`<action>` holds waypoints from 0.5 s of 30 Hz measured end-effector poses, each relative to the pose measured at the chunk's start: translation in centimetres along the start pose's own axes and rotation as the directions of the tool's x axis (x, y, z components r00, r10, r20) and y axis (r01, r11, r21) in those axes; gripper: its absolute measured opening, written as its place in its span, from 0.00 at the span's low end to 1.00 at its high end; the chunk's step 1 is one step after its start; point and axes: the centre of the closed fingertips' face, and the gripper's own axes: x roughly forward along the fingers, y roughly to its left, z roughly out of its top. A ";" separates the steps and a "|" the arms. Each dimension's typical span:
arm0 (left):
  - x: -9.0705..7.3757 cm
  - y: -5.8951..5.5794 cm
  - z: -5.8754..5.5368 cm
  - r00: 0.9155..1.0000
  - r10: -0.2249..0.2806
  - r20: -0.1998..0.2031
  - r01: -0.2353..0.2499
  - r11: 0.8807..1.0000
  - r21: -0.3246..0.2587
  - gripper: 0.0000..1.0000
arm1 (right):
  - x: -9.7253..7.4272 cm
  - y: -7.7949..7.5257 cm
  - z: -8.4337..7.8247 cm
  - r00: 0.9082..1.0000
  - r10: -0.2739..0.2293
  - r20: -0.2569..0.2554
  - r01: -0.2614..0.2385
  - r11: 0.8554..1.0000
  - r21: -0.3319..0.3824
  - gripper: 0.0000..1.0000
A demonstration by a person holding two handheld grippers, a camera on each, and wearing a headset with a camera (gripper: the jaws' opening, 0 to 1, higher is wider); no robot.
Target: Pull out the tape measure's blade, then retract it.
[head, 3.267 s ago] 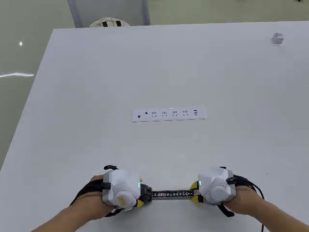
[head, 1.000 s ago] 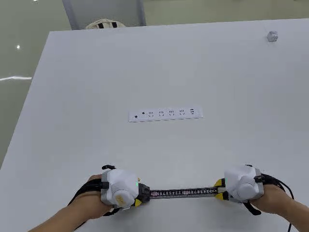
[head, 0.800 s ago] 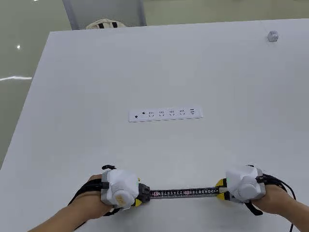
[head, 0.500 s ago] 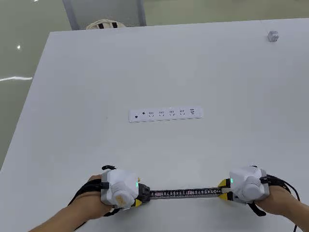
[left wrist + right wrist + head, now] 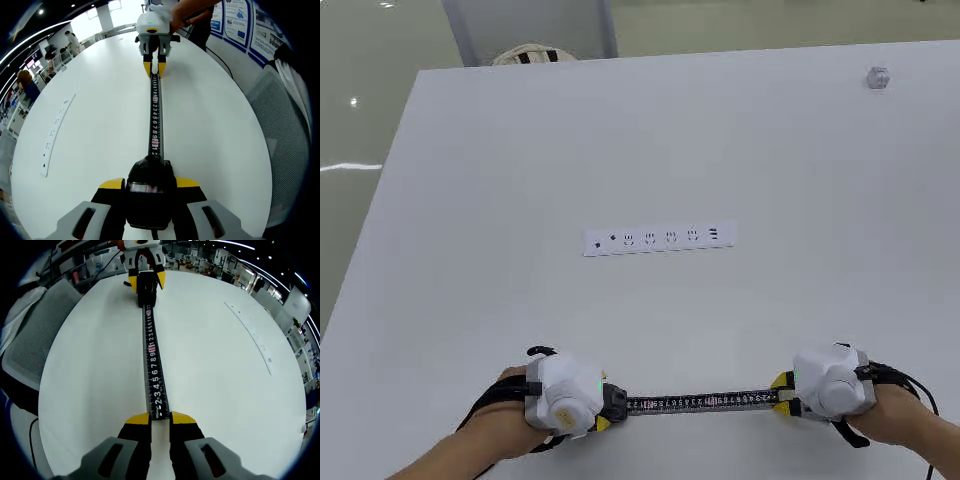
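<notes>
The black tape measure case (image 5: 150, 192) sits between the yellow-tipped jaws of my left gripper (image 5: 605, 405), which is shut on it near the table's front edge. Its black blade (image 5: 700, 402) with white numbers runs straight to the right, just above the white table (image 5: 650, 150). My right gripper (image 5: 782, 396) is shut on the blade's end (image 5: 159, 415). In the left gripper view the blade (image 5: 155, 115) stretches away to the right gripper (image 5: 154, 67). In the right gripper view the blade (image 5: 151, 360) leads to the case (image 5: 145, 282) in the left gripper (image 5: 145, 280).
A white power strip (image 5: 658, 239) lies flat at the table's middle, well beyond the blade. A small grey object (image 5: 877, 77) rests at the far right. A chair back (image 5: 530, 25) stands past the far edge. Mesh office chairs (image 5: 280, 145) flank the table.
My right gripper has drawn the blade's end farther right, so more blade is out than 3.3 s ago. Since half a second ago the grippers hold almost still. The left gripper keeps the case.
</notes>
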 end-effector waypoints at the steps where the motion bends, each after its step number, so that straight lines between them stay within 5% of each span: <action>1: 0.0 0.0 0.0 1.000 0.000 0.000 0.000 1.000 0.000 0.32 | 0.0 0.0 0.0 1.000 0.000 -0.002 0.000 1.000 -0.001 0.12; 15: 0.0 0.1 0.2 1.000 0.003 0.003 -0.003 1.000 0.001 0.33 | 0.2 -0.1 -0.1 1.000 0.002 -0.027 -0.002 1.000 -0.011 0.13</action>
